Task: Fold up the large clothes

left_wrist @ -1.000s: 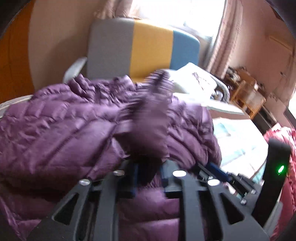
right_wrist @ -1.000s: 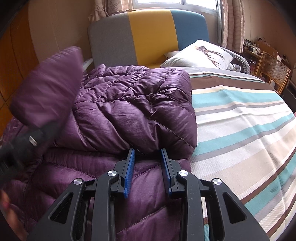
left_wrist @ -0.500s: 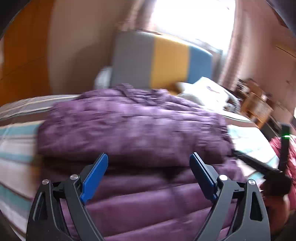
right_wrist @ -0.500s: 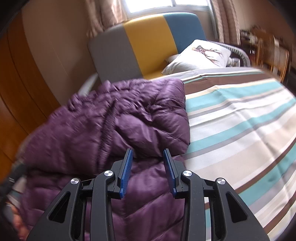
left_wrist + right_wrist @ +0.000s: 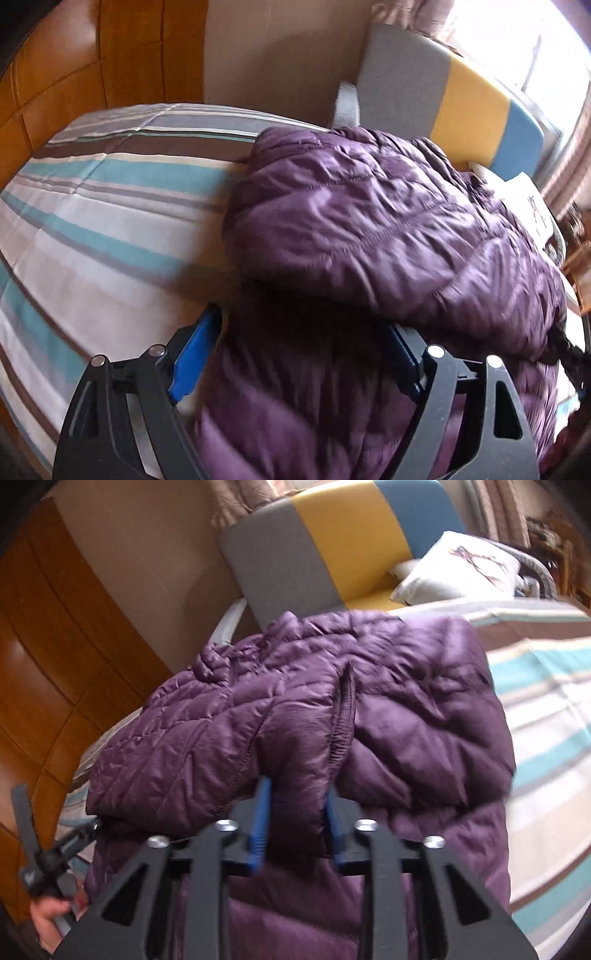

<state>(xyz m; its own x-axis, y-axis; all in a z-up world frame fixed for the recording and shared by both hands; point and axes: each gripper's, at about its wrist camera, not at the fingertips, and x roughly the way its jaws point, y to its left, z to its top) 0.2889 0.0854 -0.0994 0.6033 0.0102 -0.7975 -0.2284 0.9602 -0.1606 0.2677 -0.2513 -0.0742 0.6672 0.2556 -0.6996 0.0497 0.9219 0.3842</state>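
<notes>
Right tongs (image 5: pixel 295 823): just closing, clenched on a cuffed fold of the purple jacket (image 5: pixel 303 716), frame centre, lying on the striped bed (image 5: pixel 546 709). Left tongs (image 5: pixel 295 350): released, straddling its near edge. Advice: grip the hem, lift both level, fold squarely

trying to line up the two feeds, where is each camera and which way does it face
Left wrist: on the left claw, looking down its wide-spread blue pads at the purple jacket and striped bedding.
Right wrist: on the right claw, pinching a jacket fold, facing the headboard and pillow; a hand holding the other tool shows lower left.
Shared: jacket, bedding, headboard.
</notes>
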